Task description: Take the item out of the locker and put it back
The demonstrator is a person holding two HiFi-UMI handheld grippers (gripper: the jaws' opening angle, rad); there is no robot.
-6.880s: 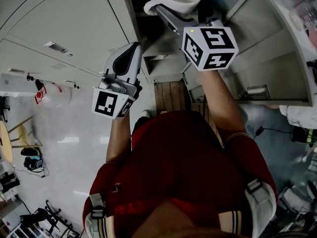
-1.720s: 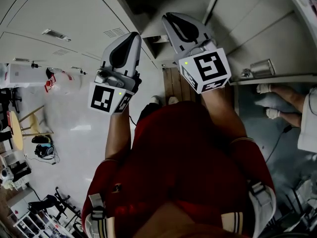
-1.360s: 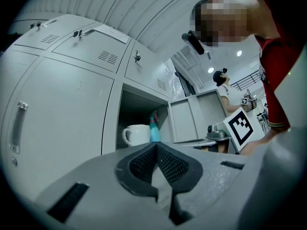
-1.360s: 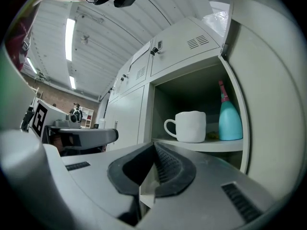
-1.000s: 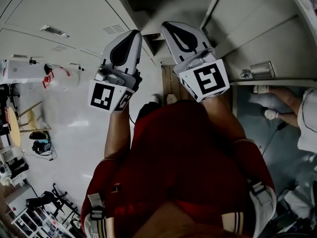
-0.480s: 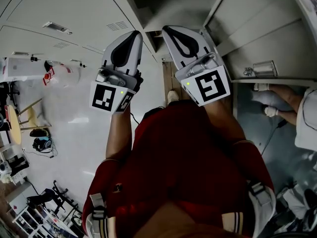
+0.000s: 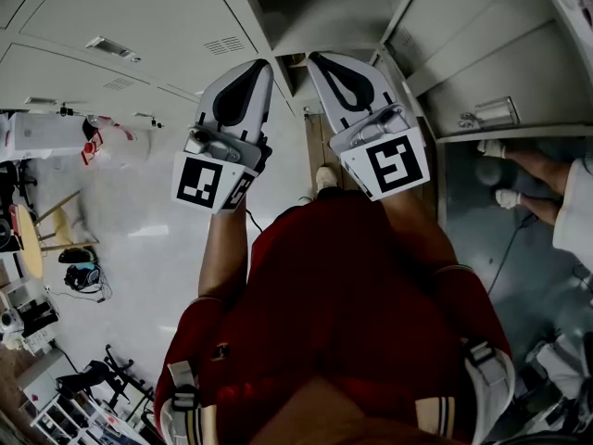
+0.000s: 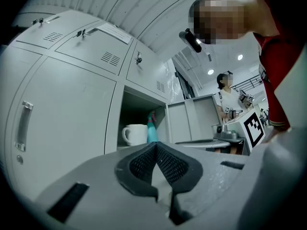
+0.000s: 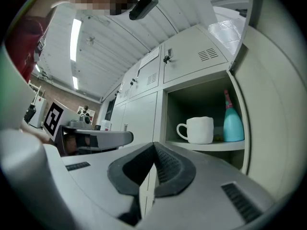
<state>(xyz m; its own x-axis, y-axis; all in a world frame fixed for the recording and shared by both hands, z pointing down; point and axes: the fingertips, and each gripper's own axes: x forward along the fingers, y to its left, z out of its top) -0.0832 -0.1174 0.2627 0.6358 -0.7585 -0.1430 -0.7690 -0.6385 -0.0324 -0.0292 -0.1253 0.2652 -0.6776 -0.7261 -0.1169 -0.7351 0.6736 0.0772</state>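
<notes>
Left gripper and right gripper fingers are together, empty. Mug stands in the locker ahead of them, so the put-back looks done. Next, perhaps closing its door.

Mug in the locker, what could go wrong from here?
The mug stands close beside the bottle; a careless reach could topple the bottle. The right gripper and left gripper are shut and empty; going in like that would likely push the mug, not grip it. The open door beside the right gripper could get bumped.

Dim, fisheye-warped frames; bright ceiling lights
</notes>
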